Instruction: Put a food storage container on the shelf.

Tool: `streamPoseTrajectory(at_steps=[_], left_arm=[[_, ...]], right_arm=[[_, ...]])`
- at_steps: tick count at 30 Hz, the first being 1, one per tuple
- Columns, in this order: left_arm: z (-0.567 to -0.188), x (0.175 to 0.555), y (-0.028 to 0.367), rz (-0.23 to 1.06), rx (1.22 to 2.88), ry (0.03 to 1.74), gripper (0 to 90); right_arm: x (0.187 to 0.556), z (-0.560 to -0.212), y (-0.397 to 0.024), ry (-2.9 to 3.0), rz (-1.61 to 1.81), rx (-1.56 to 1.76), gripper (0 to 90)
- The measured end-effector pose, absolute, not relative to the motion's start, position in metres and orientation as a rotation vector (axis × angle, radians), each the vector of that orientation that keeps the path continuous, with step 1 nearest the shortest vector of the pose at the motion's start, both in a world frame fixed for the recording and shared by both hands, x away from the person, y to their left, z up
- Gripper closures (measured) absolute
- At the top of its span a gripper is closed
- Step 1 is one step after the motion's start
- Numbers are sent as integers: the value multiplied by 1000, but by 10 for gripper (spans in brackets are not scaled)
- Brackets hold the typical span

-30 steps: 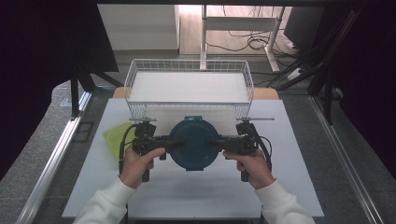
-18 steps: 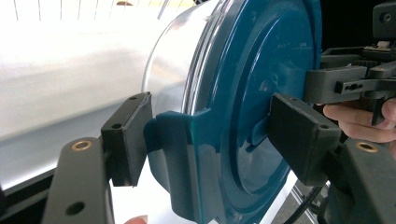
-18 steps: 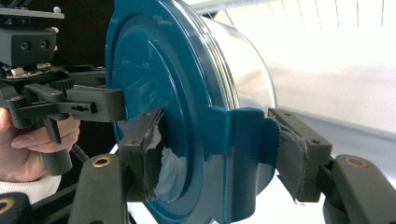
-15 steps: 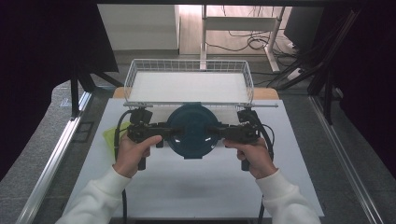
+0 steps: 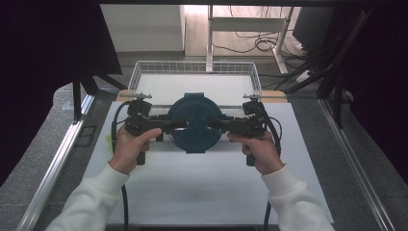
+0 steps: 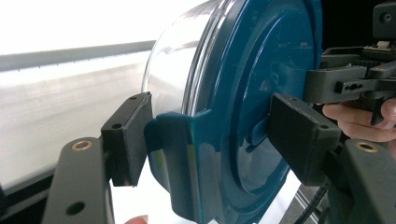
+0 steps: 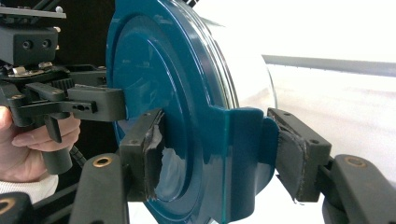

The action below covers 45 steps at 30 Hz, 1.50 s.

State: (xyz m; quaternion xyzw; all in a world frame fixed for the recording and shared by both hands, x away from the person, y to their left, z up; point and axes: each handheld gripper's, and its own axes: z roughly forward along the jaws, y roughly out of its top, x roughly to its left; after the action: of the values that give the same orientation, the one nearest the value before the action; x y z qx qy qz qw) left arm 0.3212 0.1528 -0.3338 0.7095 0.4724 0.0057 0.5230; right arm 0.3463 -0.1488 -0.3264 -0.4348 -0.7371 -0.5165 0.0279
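- My left gripper [image 5: 179, 124] and right gripper [image 5: 216, 125] each clamp a side clip of the teal-lidded container [image 5: 195, 115], mid-frame.
- A wire basket [image 5: 139, 72] sits just behind it.
- The gripper views reveal the container's clear body [image 6: 177, 51].

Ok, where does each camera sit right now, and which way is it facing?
High view: fixed above the person's side, looking forward and down on the white table; both hands hold the round teal-lidded container between them, wire basket beyond.
Left gripper view: rides the left gripper, looking along its jaws clamped on a lid latch; the other hand shows behind.
Right gripper view: rides the right gripper, jaws on the opposite latch; the other hand shows at left.
Shared: all three show the container; each gripper view sees the opposite gripper.
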Motion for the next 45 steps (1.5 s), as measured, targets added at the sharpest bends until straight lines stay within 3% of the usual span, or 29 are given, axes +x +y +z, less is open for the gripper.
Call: streamPoseTrajectory(at_steps=[31,45], left_arm=[[-278,385,160,49,1684,1076,326],[-284,420,163,3,1676,1118,327]], right_arm=[[407,-265,-143,-2300,-1666,-1326,390],[440,-270,-141,-2253,-1606,-1364,392]])
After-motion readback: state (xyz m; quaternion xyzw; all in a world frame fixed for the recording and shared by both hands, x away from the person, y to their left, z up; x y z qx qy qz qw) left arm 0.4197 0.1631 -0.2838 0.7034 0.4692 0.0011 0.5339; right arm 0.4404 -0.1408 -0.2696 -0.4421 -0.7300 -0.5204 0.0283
